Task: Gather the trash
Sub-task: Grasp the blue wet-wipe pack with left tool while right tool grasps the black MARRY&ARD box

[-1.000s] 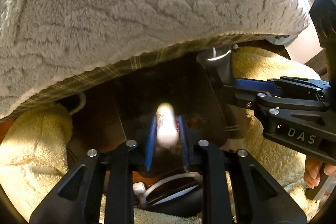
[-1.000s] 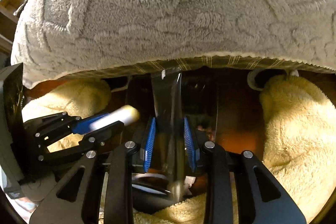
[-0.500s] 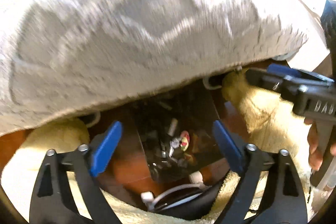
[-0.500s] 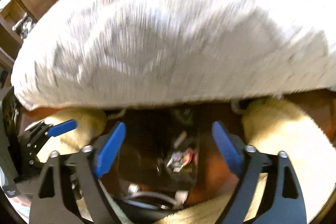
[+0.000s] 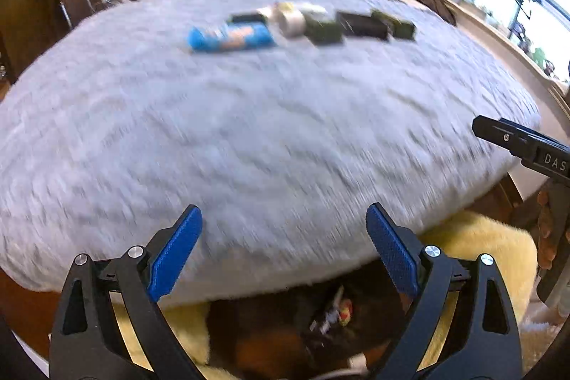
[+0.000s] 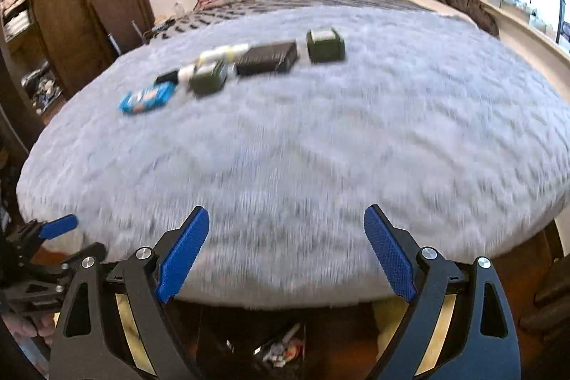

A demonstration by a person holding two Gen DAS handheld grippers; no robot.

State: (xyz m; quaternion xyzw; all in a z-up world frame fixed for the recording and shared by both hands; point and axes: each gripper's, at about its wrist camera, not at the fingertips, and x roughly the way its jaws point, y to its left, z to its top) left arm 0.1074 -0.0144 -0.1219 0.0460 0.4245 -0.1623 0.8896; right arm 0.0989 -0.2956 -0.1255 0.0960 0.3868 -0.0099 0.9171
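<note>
Over foot of bed (image 6: 320, 138), both my tools spread wide, nothing between pads: left tool (image 5: 283, 251), right tool (image 6: 286, 250), jaws just opened. Trash row further up fuzzy grey blanket: blue wrapper (image 6: 146, 99), green boxes (image 6: 325, 45), black box (image 6: 267, 58). Dark bin (image 6: 285, 344) below on floor, wrappers inside. Everything motion-blurred
</note>
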